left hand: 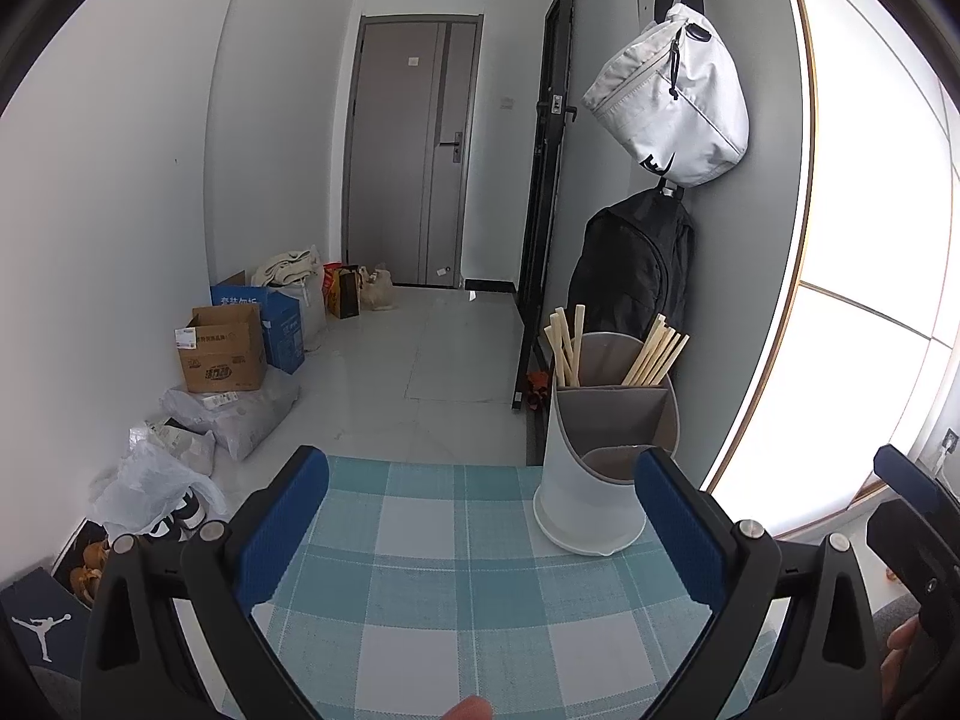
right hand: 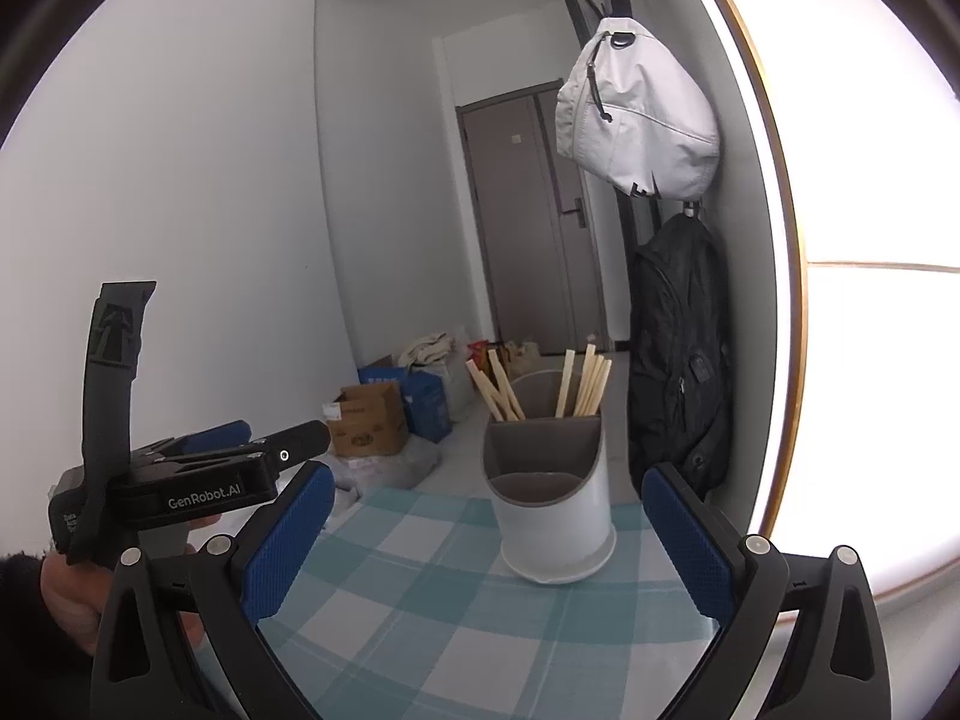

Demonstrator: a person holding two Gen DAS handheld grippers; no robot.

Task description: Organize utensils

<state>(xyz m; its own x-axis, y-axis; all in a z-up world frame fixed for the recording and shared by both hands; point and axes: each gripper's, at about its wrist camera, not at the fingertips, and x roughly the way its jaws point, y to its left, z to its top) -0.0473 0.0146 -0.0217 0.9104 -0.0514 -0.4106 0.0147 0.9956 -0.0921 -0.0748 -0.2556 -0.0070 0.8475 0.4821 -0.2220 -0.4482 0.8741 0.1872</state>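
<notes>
Only the right wrist view catches the left tongs (right hand: 264, 447) side-on; both tongs sit wide apart, empty. The holder (left hand: 600, 456) stands on the checked worktop (left hand: 456, 600), chopsticks (left hand: 654, 357) in its back compartments.

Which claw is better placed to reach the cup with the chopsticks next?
Probably the right claw: the utensil holder stands nearly centred between its open fingers. In the left claw's view the holder sits off beside its right finger. Both claws are empty.
</notes>
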